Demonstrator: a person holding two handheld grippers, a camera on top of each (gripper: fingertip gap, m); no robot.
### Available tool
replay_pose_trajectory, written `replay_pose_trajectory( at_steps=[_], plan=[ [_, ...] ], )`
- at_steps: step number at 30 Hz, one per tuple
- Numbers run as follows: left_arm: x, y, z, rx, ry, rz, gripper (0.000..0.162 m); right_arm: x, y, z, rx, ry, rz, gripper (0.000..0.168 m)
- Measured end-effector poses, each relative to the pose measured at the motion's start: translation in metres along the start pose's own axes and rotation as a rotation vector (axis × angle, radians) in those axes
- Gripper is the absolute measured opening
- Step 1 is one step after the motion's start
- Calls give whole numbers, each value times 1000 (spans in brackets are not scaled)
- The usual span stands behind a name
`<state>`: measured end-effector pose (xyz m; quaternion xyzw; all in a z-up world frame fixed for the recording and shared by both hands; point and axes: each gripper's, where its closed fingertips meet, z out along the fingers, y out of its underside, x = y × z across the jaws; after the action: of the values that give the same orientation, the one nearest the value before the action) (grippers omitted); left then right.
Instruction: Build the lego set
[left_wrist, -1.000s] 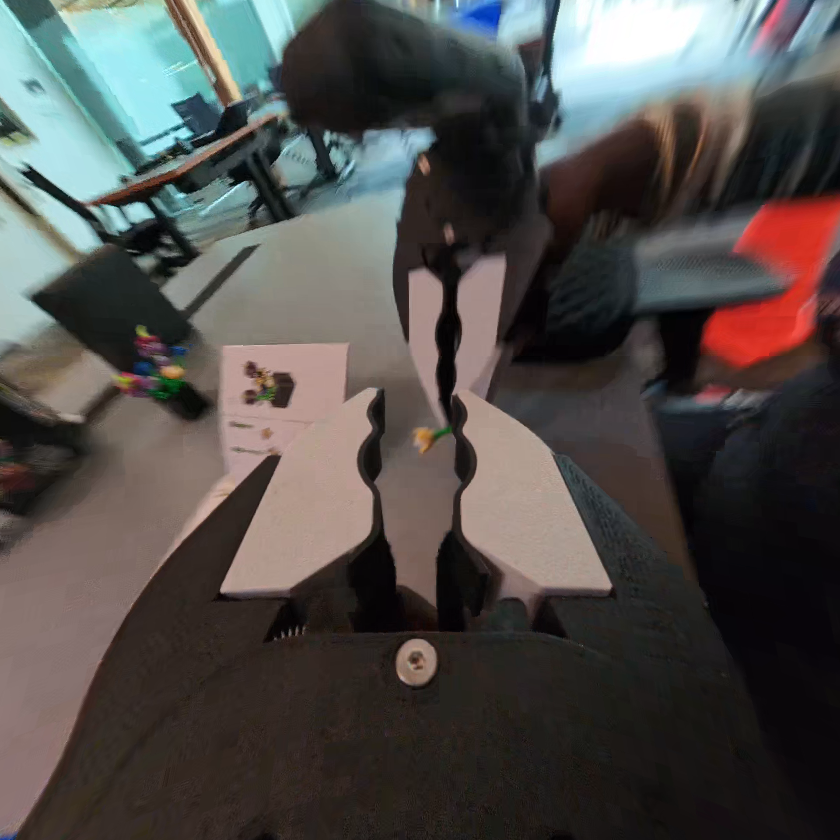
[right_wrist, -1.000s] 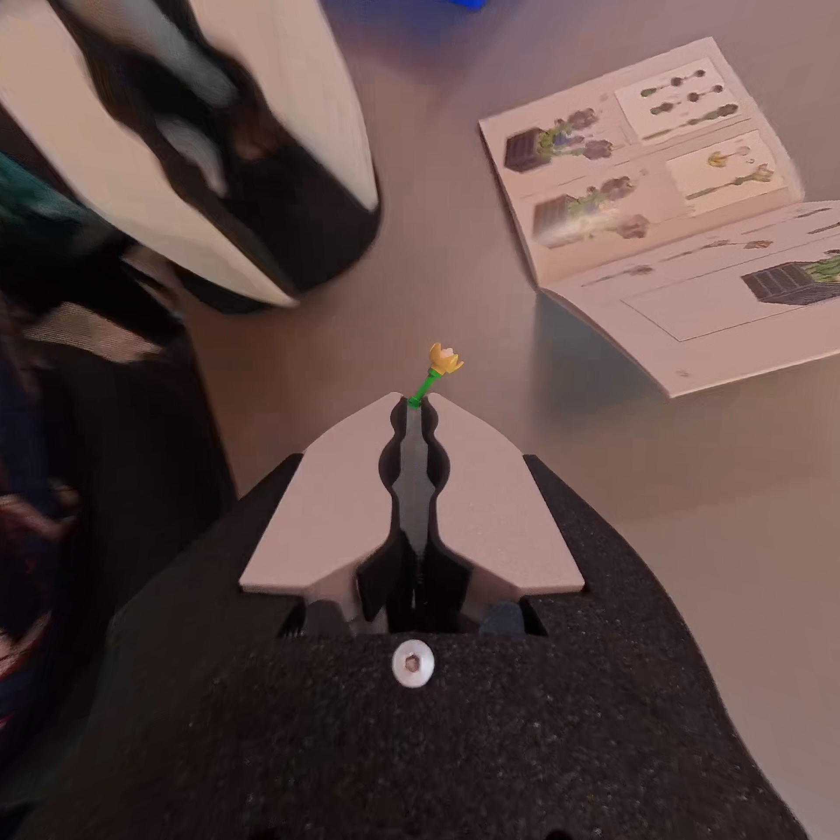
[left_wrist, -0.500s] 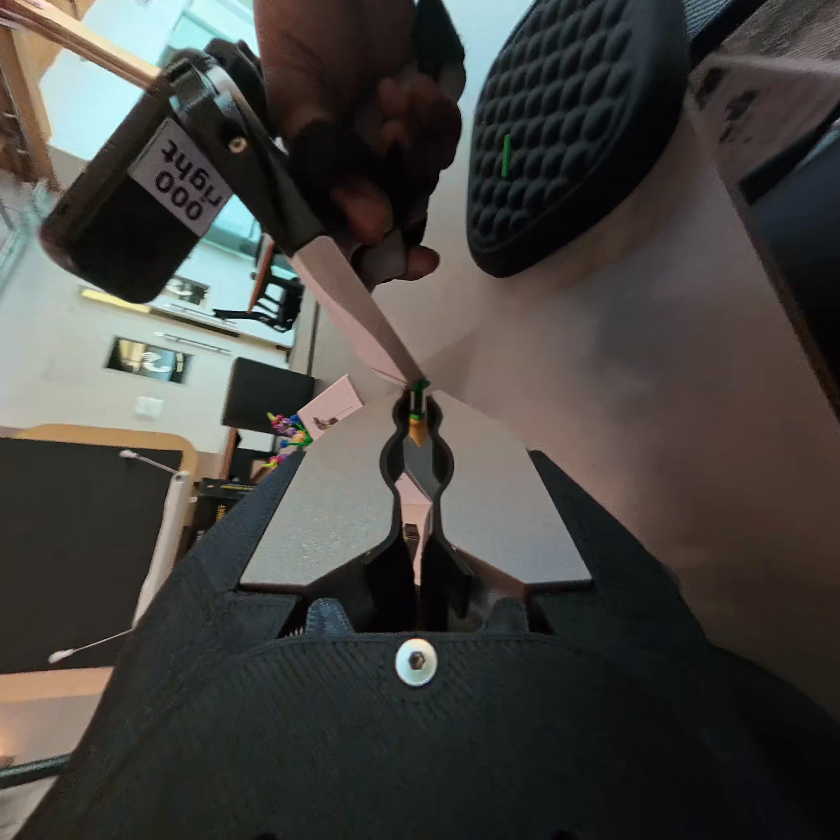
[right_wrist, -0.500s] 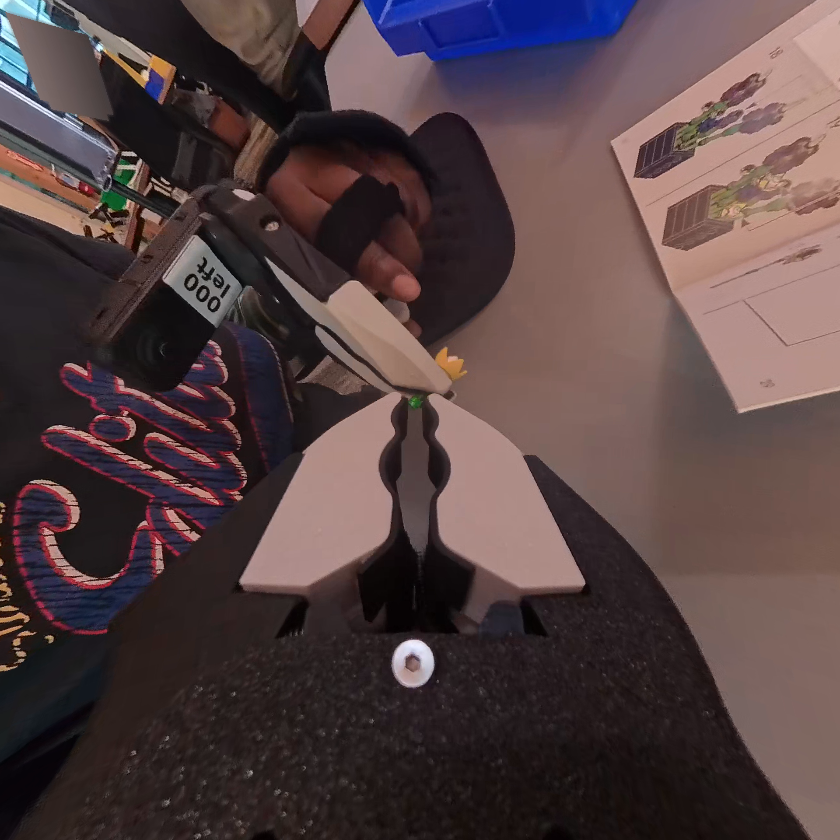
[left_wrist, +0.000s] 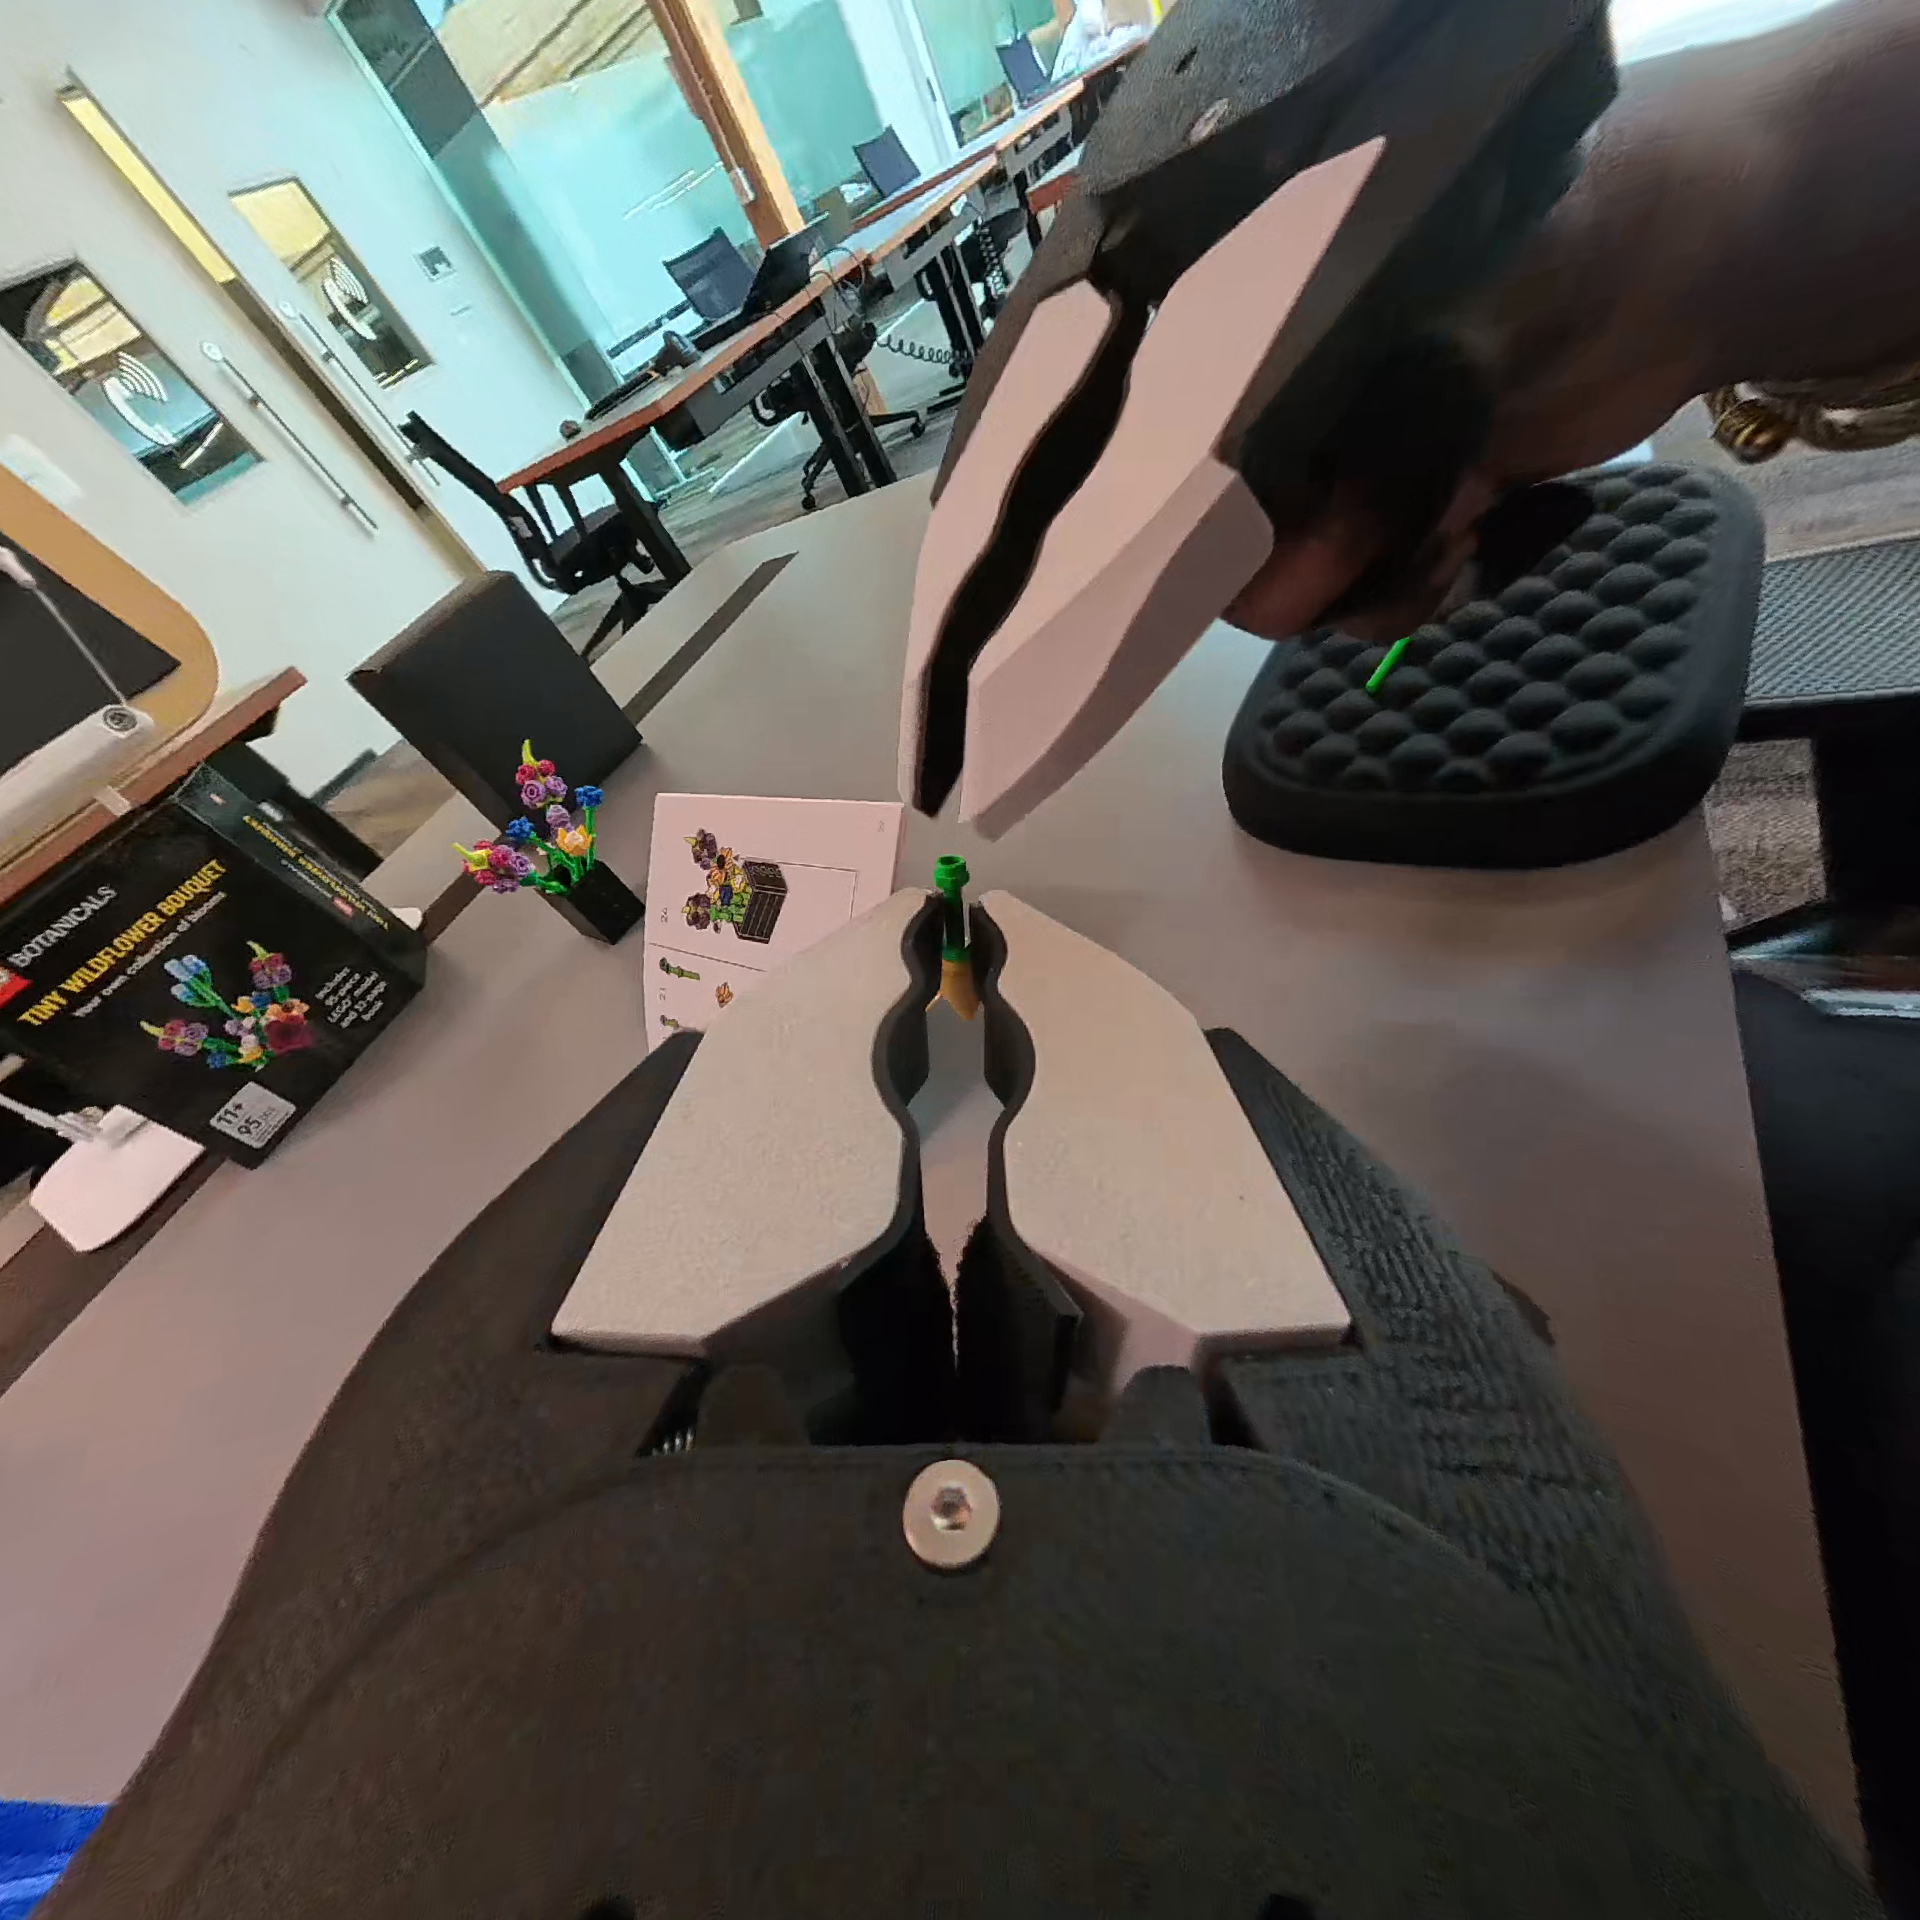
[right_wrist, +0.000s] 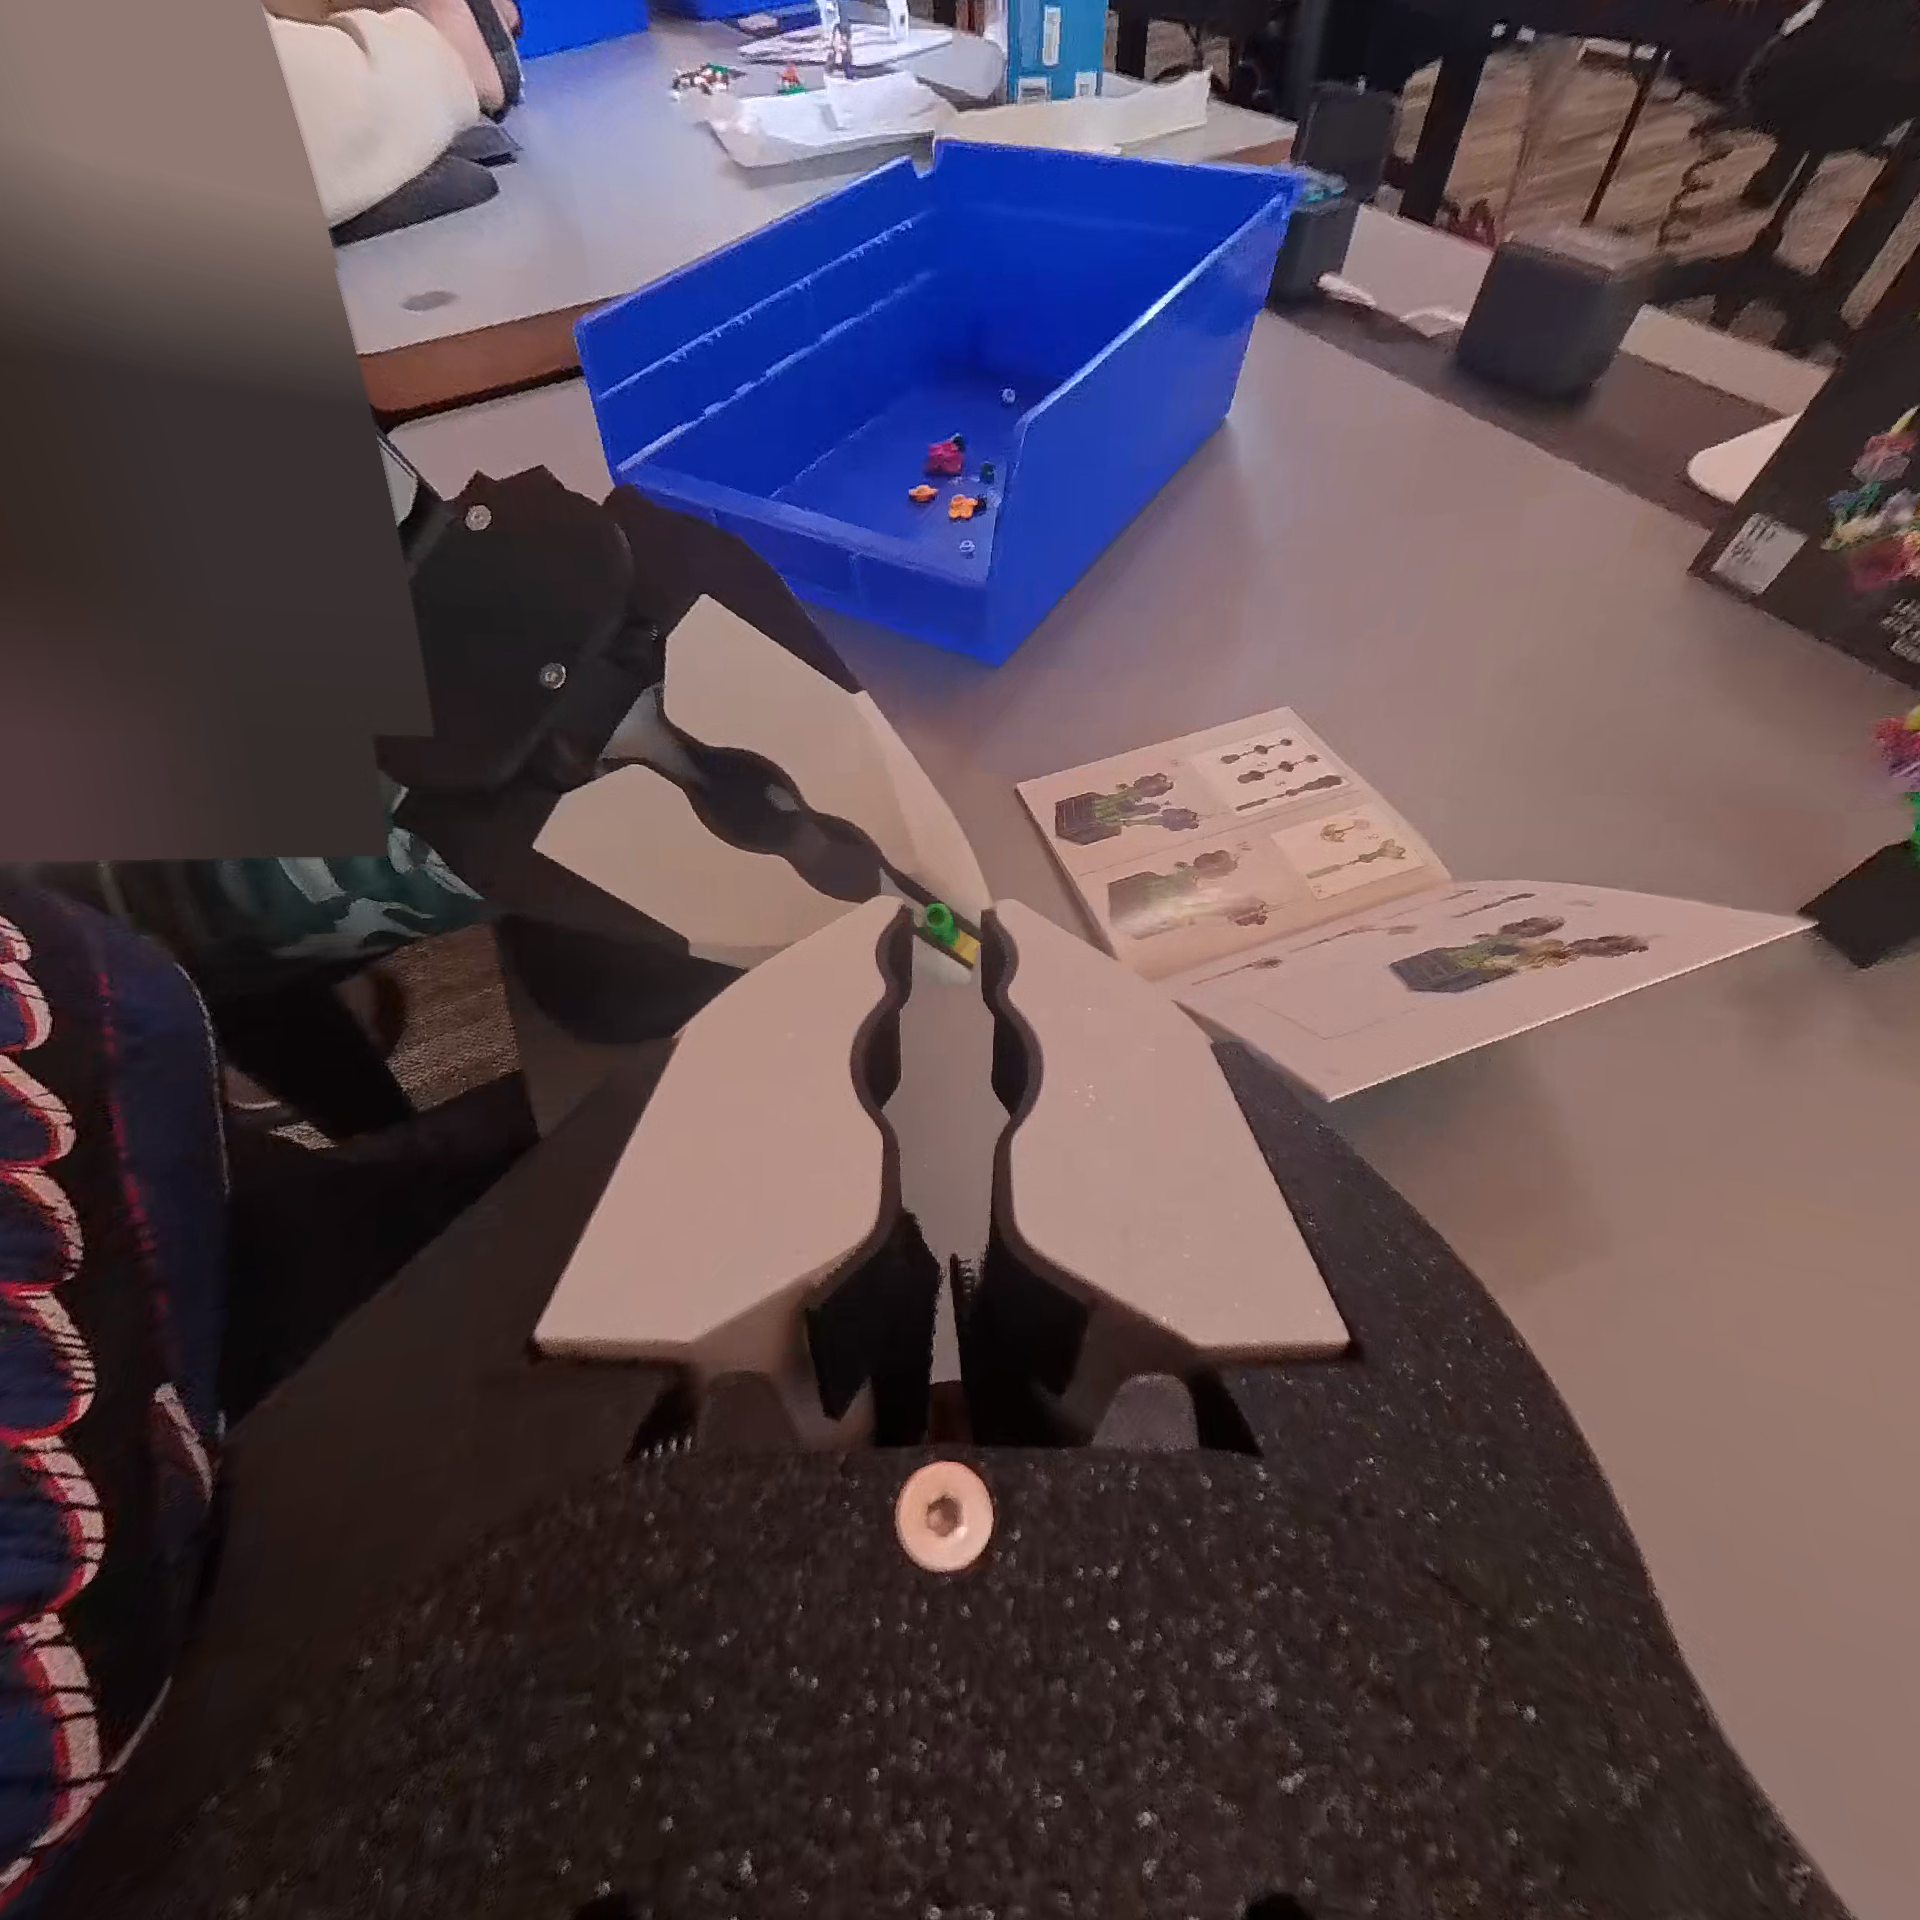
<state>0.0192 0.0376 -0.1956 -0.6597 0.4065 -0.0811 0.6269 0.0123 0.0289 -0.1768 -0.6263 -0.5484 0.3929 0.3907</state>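
My left gripper (left_wrist: 954, 909) is shut on a small green stem (left_wrist: 950, 894) with a yellow flower head (left_wrist: 961, 987). The stem's round end sticks out past the fingertips and the flower head sits between the fingers. My right gripper (left_wrist: 948, 816) hangs just above the stem, slightly open and empty, not touching it. In the right wrist view my right gripper (right_wrist: 948, 920) is open, and the left fingers (right_wrist: 707, 862) reach in from the left with the stem (right_wrist: 938, 920) at their tips.
A blue bin (right_wrist: 1143, 312) holds several small pieces (right_wrist: 951, 468). An open instruction booklet (right_wrist: 1299, 883) lies on the grey table (left_wrist: 1351, 1039). A flower model on a black base (left_wrist: 551, 842) and the set's black box (left_wrist: 187, 966) stand at the left. A black pad (left_wrist: 1507, 707) bears a green stem (left_wrist: 1387, 665). Only a small space, under 4 cm, lies between the two pairs of fingers.
A second ago my right gripper held the flower stem and my left was open. My left shut on the stem, then my right opened, let go and drew back.
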Motion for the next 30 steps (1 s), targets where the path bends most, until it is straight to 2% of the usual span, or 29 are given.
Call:
replay_pose_trajectory(
  at_steps=[12, 21, 25, 28, 30],
  plan=[
    [4, -1, 4, -14, -33, 57, 6, 1, 11, 3, -2, -26, 114, 6],
    [4, 6, 7, -81, -80, 190, 6, 1, 15, 7, -13, -24, 121, 6],
    [4, 6, 6, -61, -63, 125, 5, 1, 8, 0, 21, -40, 79, 10],
    [0, 3, 3, -5, -48, 27, 5, 10, -8, -23, 88, -40, 58, 16],
    [-5, -2, -1, 50, -29, -58, 5, 16, -2, -44, 7, -54, 9, 18]
  ],
)
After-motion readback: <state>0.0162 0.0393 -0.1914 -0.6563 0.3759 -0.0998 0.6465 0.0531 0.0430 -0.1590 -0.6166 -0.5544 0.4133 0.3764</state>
